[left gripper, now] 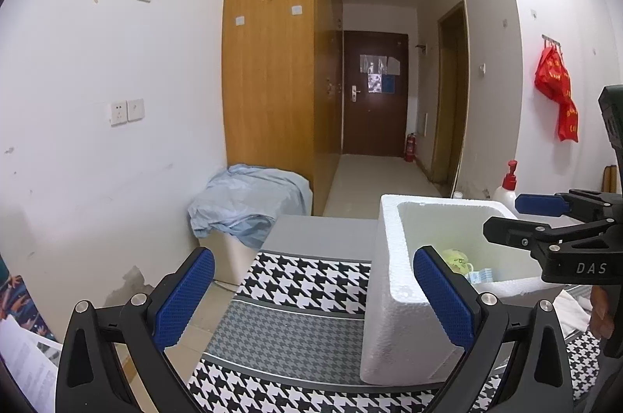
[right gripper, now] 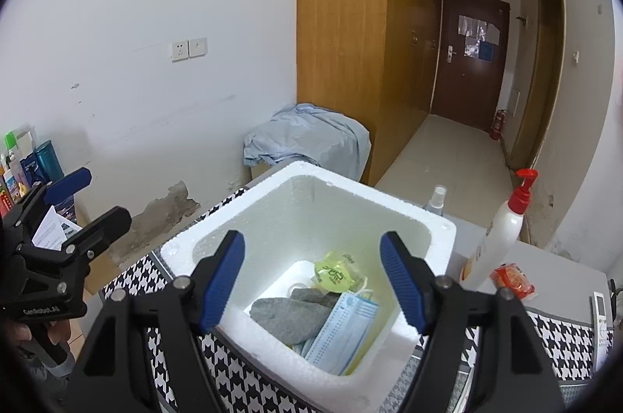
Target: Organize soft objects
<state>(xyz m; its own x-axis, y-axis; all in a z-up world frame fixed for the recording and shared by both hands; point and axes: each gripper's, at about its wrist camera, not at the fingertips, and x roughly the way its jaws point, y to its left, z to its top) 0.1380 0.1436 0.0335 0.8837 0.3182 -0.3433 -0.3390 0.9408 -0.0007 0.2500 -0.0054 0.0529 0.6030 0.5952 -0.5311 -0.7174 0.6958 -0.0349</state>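
With both jaws wide, lotion bottle [right gripper: 502, 237] beside foam box [right gripper: 440, 230].

We carry two matte black plastic two-finger grippers: the left gripper [left gripper: 314, 300] and right gripper [right gripper: 312, 282] show textured blue rubber pads [left gripper: 183, 300], silver screws, and white lettering "DAS" and "GenRobot.AI".
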